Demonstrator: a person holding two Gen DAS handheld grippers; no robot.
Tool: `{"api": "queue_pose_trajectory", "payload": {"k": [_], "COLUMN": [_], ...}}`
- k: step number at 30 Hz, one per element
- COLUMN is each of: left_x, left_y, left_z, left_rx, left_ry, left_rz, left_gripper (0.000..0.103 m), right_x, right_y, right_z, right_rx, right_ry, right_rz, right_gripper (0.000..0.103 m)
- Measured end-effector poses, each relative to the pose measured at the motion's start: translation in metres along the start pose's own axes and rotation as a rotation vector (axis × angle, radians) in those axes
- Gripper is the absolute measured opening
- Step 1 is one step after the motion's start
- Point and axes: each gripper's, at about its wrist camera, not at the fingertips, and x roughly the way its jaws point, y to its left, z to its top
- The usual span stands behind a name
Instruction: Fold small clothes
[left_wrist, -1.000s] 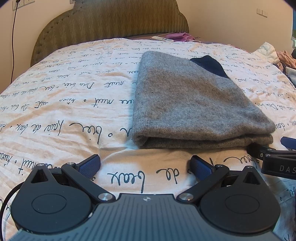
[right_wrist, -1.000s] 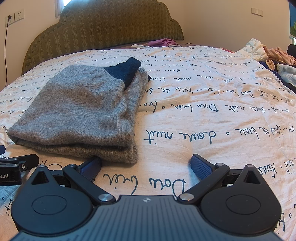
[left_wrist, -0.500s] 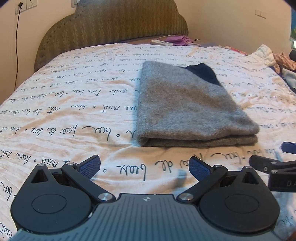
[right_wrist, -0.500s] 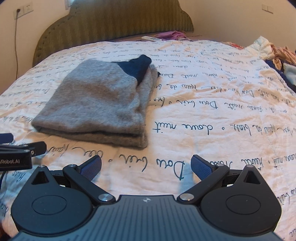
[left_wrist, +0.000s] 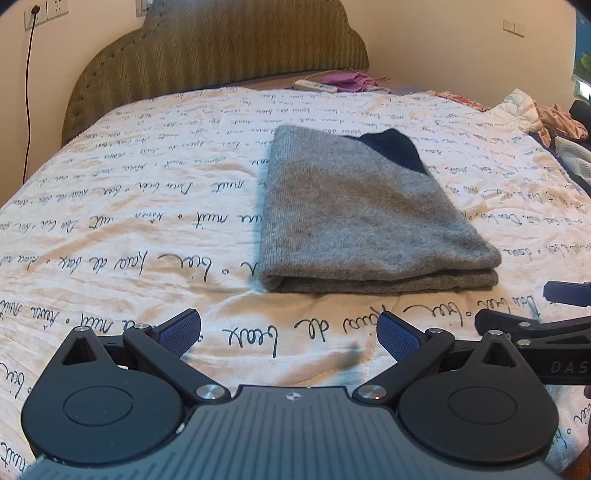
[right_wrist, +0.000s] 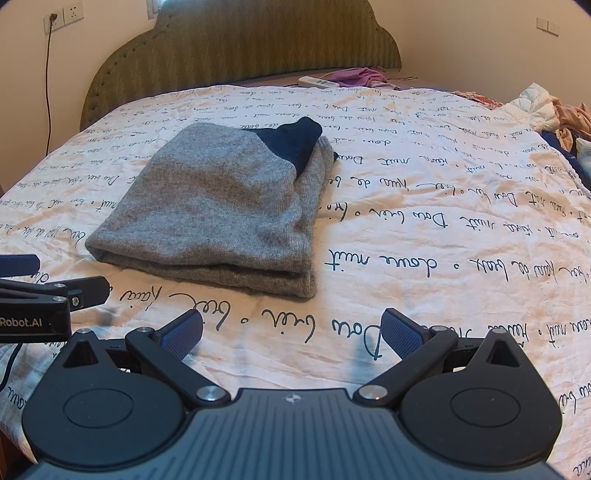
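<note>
A grey knit sweater (left_wrist: 362, 214) with a dark navy part at its far end lies folded into a flat rectangle on the bed; the right wrist view shows this sweater (right_wrist: 221, 206) left of centre. My left gripper (left_wrist: 291, 332) is open, held short of the sweater's near folded edge with nothing between its fingers. My right gripper (right_wrist: 291, 332) is open too, over bare bedspread to the right of the sweater's near corner. Each gripper shows at the edge of the other's view: the right gripper (left_wrist: 535, 306), the left gripper (right_wrist: 55, 280).
The white bedspread (left_wrist: 129, 221) with dark script covers the whole bed. A green padded headboard (left_wrist: 221, 55) stands behind. A power strip (left_wrist: 316, 85) and purple cloth (left_wrist: 351, 79) lie at the head. More clothes (left_wrist: 554, 122) are piled at the far right.
Both grippers have drawn back from the folded sweater and risen a little; it now sits farther away in both views. The sweater itself has not moved.
</note>
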Motion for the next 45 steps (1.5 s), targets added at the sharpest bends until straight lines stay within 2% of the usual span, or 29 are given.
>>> {"api": "queue_pose_trajectory", "payload": {"k": [32,39,45], "left_x": [0.0036,0.0001,0.0021], "left_y": [-0.0039,-0.0034,0.0051], "left_z": [-0.0018,-0.004,-0.0044], "left_rx": [-0.002,-0.008,-0.057], "left_ry": [0.051,0.025,0.043], "left_rz": [-0.013,-0.03,0.003], "left_gripper": [0.103,0.103,0.096], "right_x": [-0.0013,-0.0011,-0.0019], "right_y": [-0.003,-0.0036,-0.0039], "right_z": [-0.0006,-0.0011,-0.0007], "right_rx": [0.01,0.014,0.017], "right_ry": [-0.004,-0.002,-0.006], "right_rz": [-0.013,-0.012,-0.011], "right_gripper": [0.103,0.103,0.103]}}
